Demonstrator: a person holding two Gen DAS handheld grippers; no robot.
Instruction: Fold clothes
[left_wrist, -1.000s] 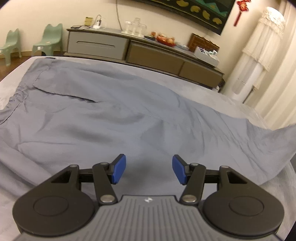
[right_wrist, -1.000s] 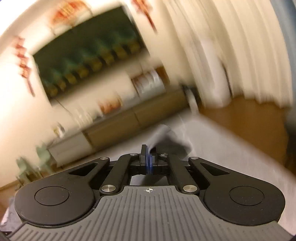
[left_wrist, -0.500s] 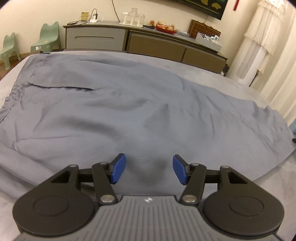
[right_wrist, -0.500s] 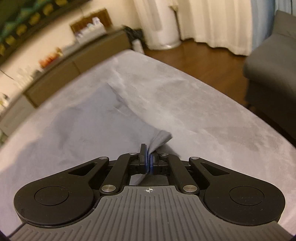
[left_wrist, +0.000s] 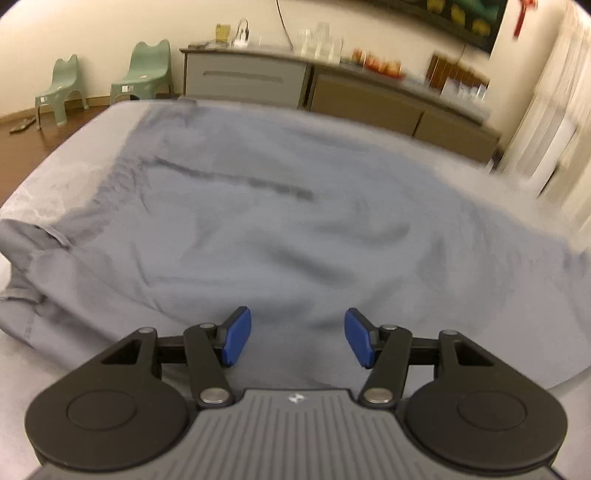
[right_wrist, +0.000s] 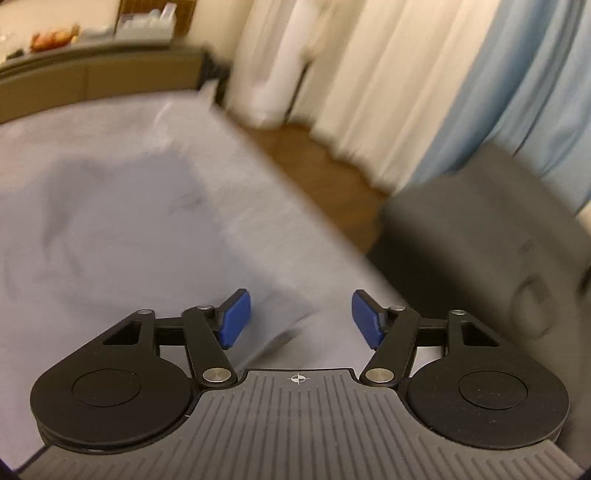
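Two grippers, both with jaws apart and nothing between the blue pads. In the left wrist view our left gripper (left_wrist: 297, 341) hovers over the near edge of the trousers (left_wrist: 280, 229). In the right wrist view our right gripper (right_wrist: 301, 319) has just been opening; its jaws stand wide, with only a cloth corner lying on the bed below the gap, not pinched.

The trousers lie spread across the grey bed (left_wrist: 55, 184), rumpled in the middle, with what looks like the gathered waist at the left and a dark pocket seam (left_wrist: 236, 179) running across the upper part. The leg end reaches toward the bed's right edge (right_wrist: 295, 206). Both views are blurred, so the fine creases are hard to read.

We judge the laying-out stage is ending and the first fold not yet begun. To do it well, we would flatten the centre wrinkles first, then take matching points on one long edge, one gripper near the waist and one near the hem, pinching both layers. Lift together and low, carry across evenly, and set the edge down aligned.

Beyond the bed: a sideboard (left_wrist: 351, 96), two green chairs (left_wrist: 147, 70), curtains (right_wrist: 406, 92).
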